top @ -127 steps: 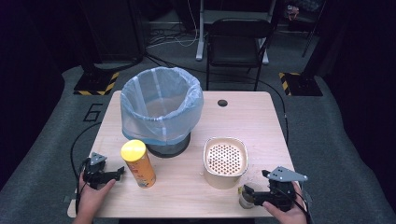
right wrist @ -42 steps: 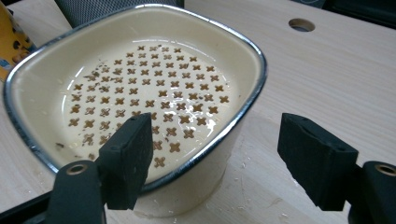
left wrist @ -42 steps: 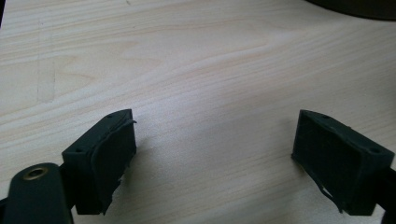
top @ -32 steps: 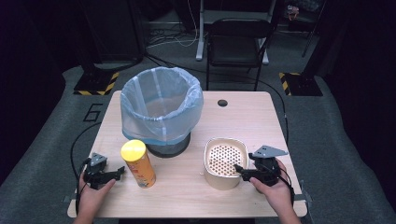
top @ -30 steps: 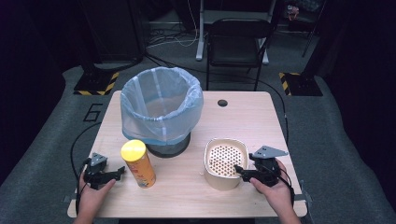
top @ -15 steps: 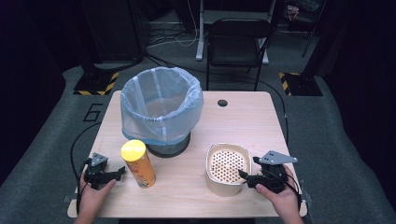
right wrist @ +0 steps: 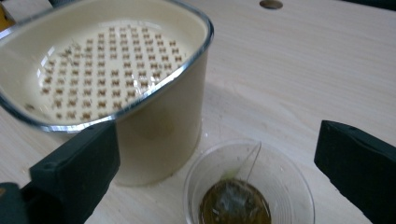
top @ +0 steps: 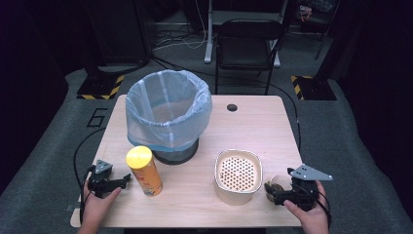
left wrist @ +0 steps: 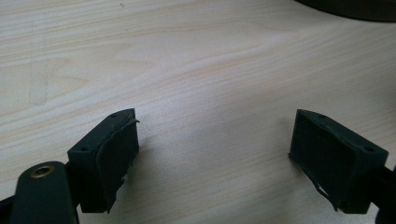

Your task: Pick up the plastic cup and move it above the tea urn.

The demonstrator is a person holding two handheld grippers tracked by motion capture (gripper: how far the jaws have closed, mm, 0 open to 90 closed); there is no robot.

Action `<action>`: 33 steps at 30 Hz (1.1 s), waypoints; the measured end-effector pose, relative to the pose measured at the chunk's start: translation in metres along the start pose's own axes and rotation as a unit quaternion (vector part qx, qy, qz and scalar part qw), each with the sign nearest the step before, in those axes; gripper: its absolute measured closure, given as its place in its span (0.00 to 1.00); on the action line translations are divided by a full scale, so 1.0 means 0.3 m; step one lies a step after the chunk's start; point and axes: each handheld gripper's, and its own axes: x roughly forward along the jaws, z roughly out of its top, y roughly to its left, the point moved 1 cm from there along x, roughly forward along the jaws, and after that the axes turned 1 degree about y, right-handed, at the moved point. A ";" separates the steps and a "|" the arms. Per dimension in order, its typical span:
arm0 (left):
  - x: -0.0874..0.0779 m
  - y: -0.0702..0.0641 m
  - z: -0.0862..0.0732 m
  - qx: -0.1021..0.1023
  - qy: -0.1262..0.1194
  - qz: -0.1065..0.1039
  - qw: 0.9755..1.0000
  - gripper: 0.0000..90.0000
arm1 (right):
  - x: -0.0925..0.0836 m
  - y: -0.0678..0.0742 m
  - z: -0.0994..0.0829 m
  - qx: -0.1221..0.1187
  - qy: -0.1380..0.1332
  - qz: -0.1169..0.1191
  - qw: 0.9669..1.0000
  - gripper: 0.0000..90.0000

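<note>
We stand our right gripper (right wrist: 215,182) open around the plastic cup (right wrist: 247,186), teabag (right wrist: 235,205) still inside. The strainer (top: 238,175) waits alongside; our left gripper (left wrist: 215,158) idles, empty and open.

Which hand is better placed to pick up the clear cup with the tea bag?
Right. The right gripper has its open jaws on either side of the clear cup; the left gripper sits across the table by the yellow can.

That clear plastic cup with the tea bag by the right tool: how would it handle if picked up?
The clear cup looks thin-walled, so it would probably flex or crush under a firm squeeze. It holds just a tea bag at the bottom, so it is likely light and easy to tip or slide. The smooth plastic may slip between the right tool's open jaws.
</note>
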 end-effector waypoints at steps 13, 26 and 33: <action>0.000 0.000 0.000 -0.001 -0.001 0.000 1.000 0.17 | 0.077 -0.042 -0.112 0.015 0.028 -0.034 0.999 0.13; 0.002 0.000 0.000 -0.001 -0.003 -0.001 1.000 0.17 | 0.117 -0.038 -0.147 0.011 0.042 -0.044 0.998 0.29; 0.002 0.000 0.000 -0.001 -0.003 -0.001 1.000 0.17 | 0.105 -0.039 -0.143 0.013 0.039 -0.045 0.998 0.32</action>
